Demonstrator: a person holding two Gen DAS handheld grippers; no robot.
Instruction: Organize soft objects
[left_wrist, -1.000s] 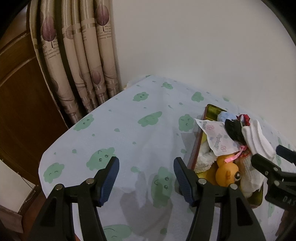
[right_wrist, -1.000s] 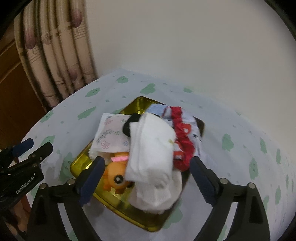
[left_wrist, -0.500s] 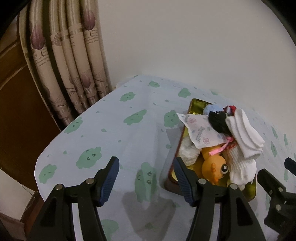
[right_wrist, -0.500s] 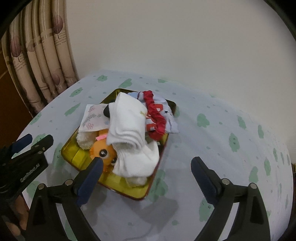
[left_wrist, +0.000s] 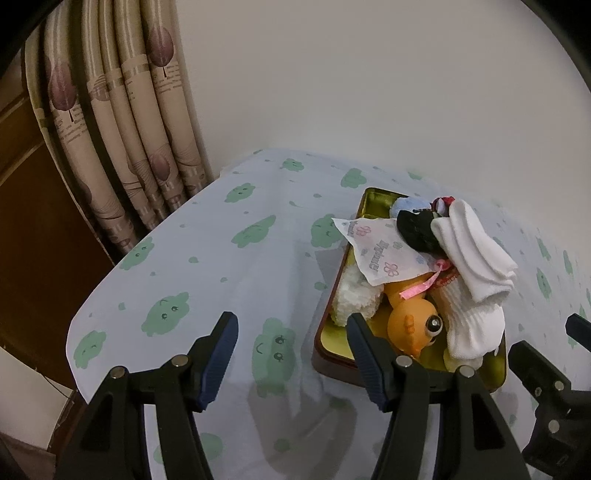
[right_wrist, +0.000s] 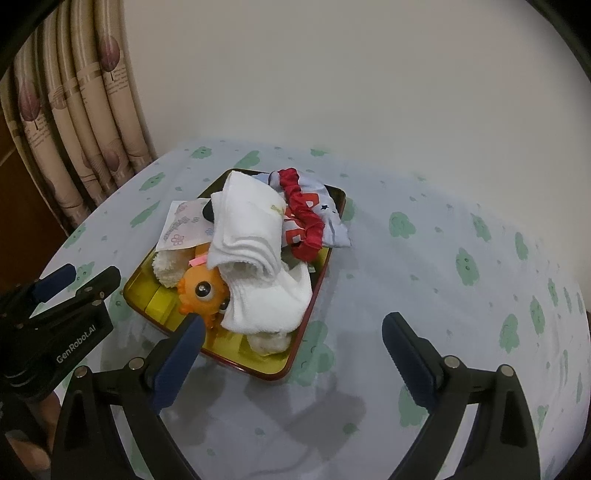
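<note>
Both claws gape above tablecloth (right_wrist: 424, 258) beside tray (right_wrist: 317, 288).

Left tool (left_wrist: 291, 354) and right tool (right_wrist: 291, 354) gape wide, empty.

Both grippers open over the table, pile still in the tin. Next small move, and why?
Probably bring the right gripper forward and down onto the folded white sock. It lies on top of the heap in the gold tin, covering the orange toy and partly the red scrunchie, so it likely must come off first. Both the right and the left gripper are open and hold nothing.
</note>
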